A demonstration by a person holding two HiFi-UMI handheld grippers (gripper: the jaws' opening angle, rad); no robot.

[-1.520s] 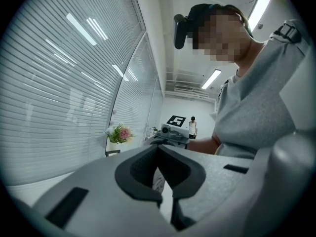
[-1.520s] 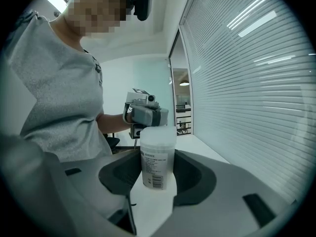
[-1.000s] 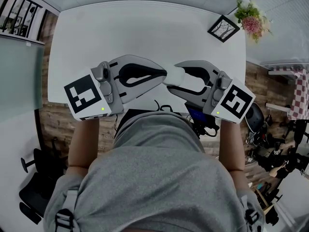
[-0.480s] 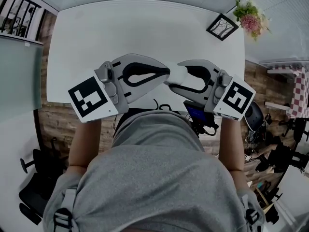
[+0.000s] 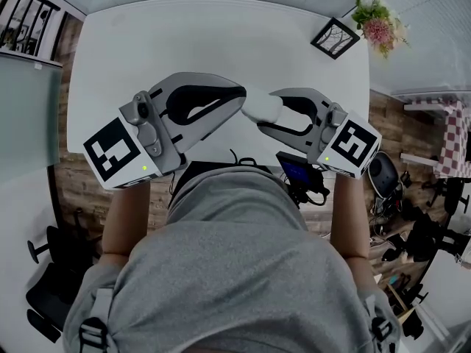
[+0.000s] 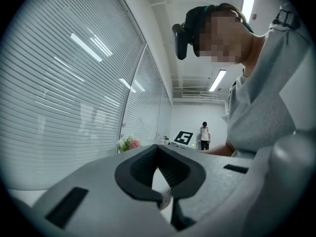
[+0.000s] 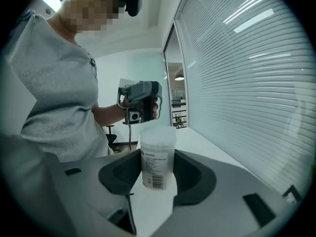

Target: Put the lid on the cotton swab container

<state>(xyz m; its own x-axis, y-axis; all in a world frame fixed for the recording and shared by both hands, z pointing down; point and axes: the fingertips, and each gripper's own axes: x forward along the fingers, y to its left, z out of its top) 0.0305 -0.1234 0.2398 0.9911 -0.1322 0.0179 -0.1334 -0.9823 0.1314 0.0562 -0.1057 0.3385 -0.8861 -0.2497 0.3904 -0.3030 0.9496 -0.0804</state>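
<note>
The cotton swab container [image 5: 260, 107] is a white frosted tub with a printed label and a barcode. In the right gripper view the container [image 7: 157, 159] stands upright between the jaws with its frosted lid [image 7: 158, 134] seated on top. My right gripper [image 5: 265, 112] is shut on its sides over the near part of the white table [image 5: 184, 43]. My left gripper [image 5: 239, 98] points level at the tub's left side, jaws shut with nothing between them. Below its closed tips [image 6: 158, 148] a strip of the barcode label [image 6: 166, 197] shows. The left gripper [image 7: 140, 102] faces the right one.
A framed black-and-white marker picture [image 5: 335, 37] and a pot of pink flowers [image 5: 377, 17] stand at the table's far right corner. A dark device [image 5: 298, 173] hangs at my waist by the near edge. Window blinds line one side. A person [image 6: 204, 135] stands far off.
My left gripper has swung, its marker cube going left and lower, while its tips stay by the tub. The right gripper with the tub has sunk slightly and drawn left.
</note>
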